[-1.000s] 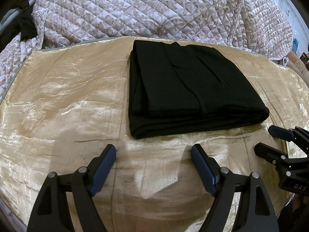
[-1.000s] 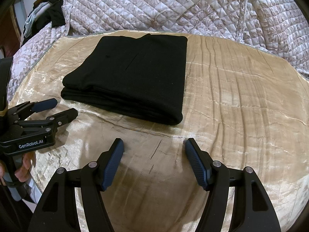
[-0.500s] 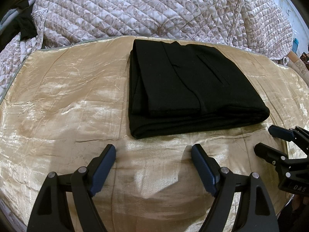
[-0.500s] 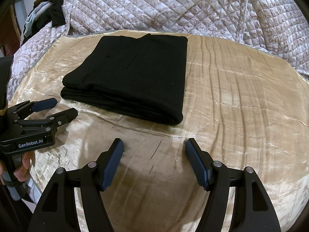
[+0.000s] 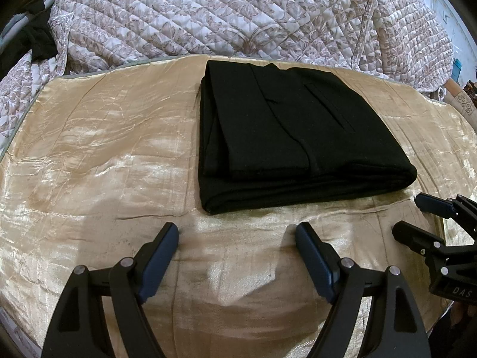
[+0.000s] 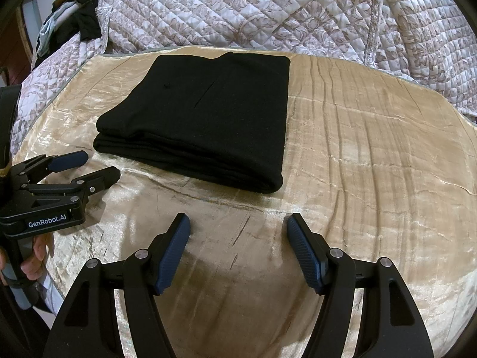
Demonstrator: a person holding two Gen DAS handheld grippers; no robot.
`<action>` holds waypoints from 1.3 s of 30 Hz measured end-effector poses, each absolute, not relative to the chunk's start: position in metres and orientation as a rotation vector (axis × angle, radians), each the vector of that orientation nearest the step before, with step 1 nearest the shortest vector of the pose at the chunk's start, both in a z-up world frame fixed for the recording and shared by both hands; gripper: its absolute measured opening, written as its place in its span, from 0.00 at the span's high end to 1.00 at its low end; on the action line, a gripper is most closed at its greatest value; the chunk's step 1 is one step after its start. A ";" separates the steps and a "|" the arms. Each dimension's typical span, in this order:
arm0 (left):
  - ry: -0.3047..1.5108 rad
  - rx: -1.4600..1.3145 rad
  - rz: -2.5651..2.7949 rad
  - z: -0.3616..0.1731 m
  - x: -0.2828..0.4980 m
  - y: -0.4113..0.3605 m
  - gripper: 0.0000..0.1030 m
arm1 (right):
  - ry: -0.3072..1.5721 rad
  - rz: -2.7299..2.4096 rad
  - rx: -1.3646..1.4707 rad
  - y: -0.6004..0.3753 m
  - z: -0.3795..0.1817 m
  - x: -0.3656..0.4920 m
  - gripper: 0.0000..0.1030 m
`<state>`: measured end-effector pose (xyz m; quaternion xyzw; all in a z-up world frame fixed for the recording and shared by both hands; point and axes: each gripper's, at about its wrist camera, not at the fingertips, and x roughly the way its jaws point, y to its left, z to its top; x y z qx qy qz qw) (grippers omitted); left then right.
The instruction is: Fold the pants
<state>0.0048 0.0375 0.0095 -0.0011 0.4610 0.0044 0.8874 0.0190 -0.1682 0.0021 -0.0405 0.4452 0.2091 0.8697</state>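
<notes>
The left tongs (image 5: 237, 232) were held released, with nothing between the blue-padded fingers (image 5: 162, 247), above the crinkled gold satin cloth (image 5: 98, 149) just short of the near edge of the folded black pants (image 5: 298, 137). The right tongs (image 6: 238, 226) were likewise spread and empty, hovering over the same cloth near the bundle's right corner. Each pair was glimpsed at the margin of the other's view, close beside its partner and apart from the fabric.

The pants were laid as a compact stack of layers toward the far side of the gold cloth, in front of the quilted floral bedspread (image 5: 238, 15); the fold was judged essentially complete.

From there the main risk was judged to be disturbance rather than omission. If a finger were dragged across the near edge, the stacked layers (whose left side was seen slightly stepped) could be splayed. The satin looked slippery, so a nudge might slide the whole bundle or ruck the cloth beneath it.
</notes>
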 end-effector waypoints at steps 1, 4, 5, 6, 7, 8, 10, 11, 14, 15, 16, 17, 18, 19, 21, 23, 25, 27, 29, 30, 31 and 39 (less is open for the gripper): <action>0.959 -0.002 0.009 0.009 0.005 0.038 0.19 | 0.931 0.437 -0.085 -0.168 0.002 0.019 0.34; 0.958 -0.002 0.009 0.009 0.005 0.037 0.19 | 0.931 0.437 -0.085 -0.168 0.002 0.019 0.33; 0.959 -0.003 0.009 0.009 0.005 0.038 0.19 | 0.931 0.437 -0.085 -0.168 0.002 0.019 0.33; 0.959 -0.003 0.009 0.009 0.005 0.038 0.19 | 0.931 0.437 -0.085 -0.168 0.002 0.019 0.33; 0.959 -0.003 0.009 0.009 0.005 0.038 0.19 | 0.931 0.437 -0.085 -0.168 0.002 0.019 0.33; 0.959 -0.002 0.009 0.010 0.005 0.038 0.19 | 0.931 0.436 -0.085 -0.168 0.002 0.019 0.33; 0.959 -0.003 0.009 0.010 0.005 0.037 0.19 | 0.931 0.436 -0.085 -0.168 0.002 0.019 0.33; 0.959 -0.002 0.009 0.010 0.005 0.037 0.19 | 0.931 0.436 -0.085 -0.168 0.002 0.019 0.33; 0.960 -0.002 0.009 0.010 0.006 0.037 0.19 | 0.931 0.436 -0.085 -0.167 0.002 0.019 0.33; 0.960 -0.001 0.009 0.010 0.005 0.037 0.19 | 0.931 0.436 -0.085 -0.167 0.002 0.019 0.33; 0.960 -0.002 0.009 0.010 0.006 0.037 0.19 | 0.931 0.436 -0.085 -0.167 0.002 0.019 0.33; 0.960 -0.002 0.009 0.010 0.006 0.037 0.19 | 0.931 0.436 -0.085 -0.167 0.002 0.019 0.33; 0.960 -0.001 0.009 0.010 0.006 0.037 0.19 | 0.931 0.436 -0.086 -0.167 0.002 0.019 0.33; 0.960 -0.002 0.008 0.010 0.006 0.038 0.19 | 0.931 0.436 -0.086 -0.167 0.002 0.019 0.33; 0.960 -0.002 0.009 0.010 0.005 0.037 0.19 | 0.931 0.435 -0.086 -0.167 0.002 0.019 0.33; 0.960 -0.002 0.009 0.010 0.005 0.038 0.19 | 0.930 0.435 -0.086 -0.168 0.002 0.019 0.33; 0.960 -0.001 0.009 0.010 0.006 0.037 0.19 | 0.930 0.435 -0.086 -0.167 0.002 0.019 0.33; 0.961 -0.002 0.009 0.010 0.005 0.037 0.19 | 0.930 0.435 -0.086 -0.167 0.002 0.019 0.33; 0.961 -0.001 0.009 0.010 0.006 0.037 0.19 | 0.930 0.435 -0.086 -0.167 0.002 0.019 0.32; 0.961 -0.001 0.009 0.010 0.006 0.037 0.19 | 0.930 0.434 -0.086 -0.167 0.002 0.019 0.32; 0.961 -0.001 0.009 0.010 0.006 0.037 0.19 | 0.930 0.434 -0.086 -0.167 0.002 0.019 0.32; 0.961 0.000 0.009 0.010 0.006 0.037 0.19 | 0.929 0.434 -0.087 -0.167 0.002 0.018 0.32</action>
